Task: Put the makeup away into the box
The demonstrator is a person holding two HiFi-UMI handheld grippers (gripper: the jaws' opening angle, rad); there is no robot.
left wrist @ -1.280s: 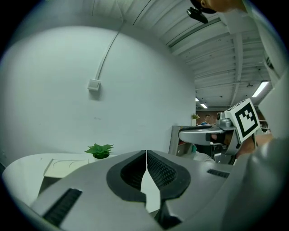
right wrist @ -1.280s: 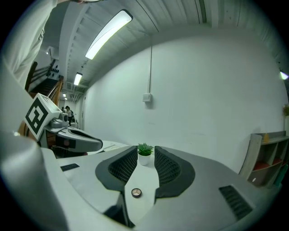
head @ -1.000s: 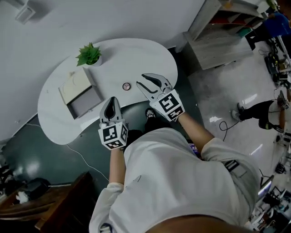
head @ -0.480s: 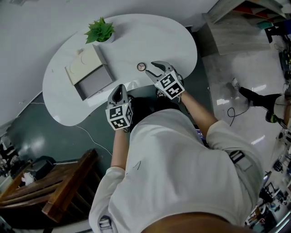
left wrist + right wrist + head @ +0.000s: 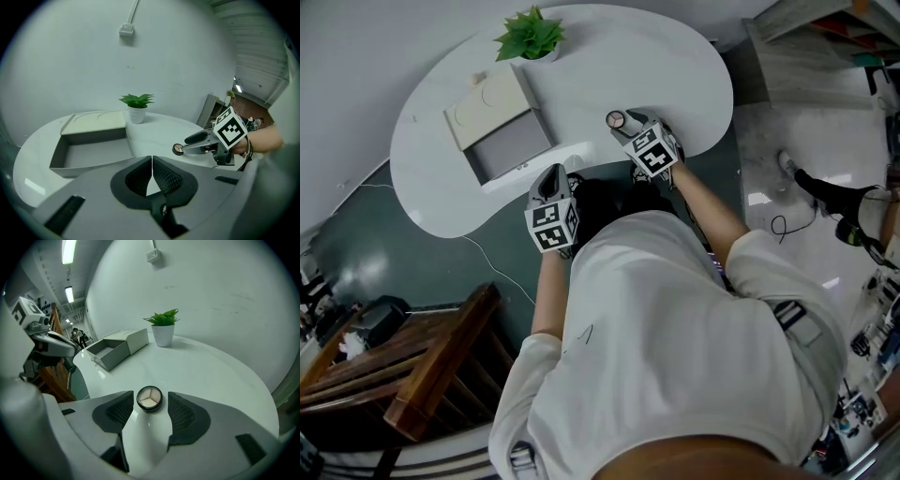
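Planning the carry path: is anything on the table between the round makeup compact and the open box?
Nothing visible. Bare white tabletop lies between the compact and the box. The potted plant stands at the far edge by the box's lid, off that line.

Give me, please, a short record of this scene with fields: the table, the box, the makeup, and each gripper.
table: white, curved like a kidney
box: grey, open, nothing seen inside; lid laid back next to the potted plant
makeup: one round compact with three shades, on the table, outside the box
right gripper: jaws have just been opening; now open, the compact between them, not touched
left gripper: shut, empty
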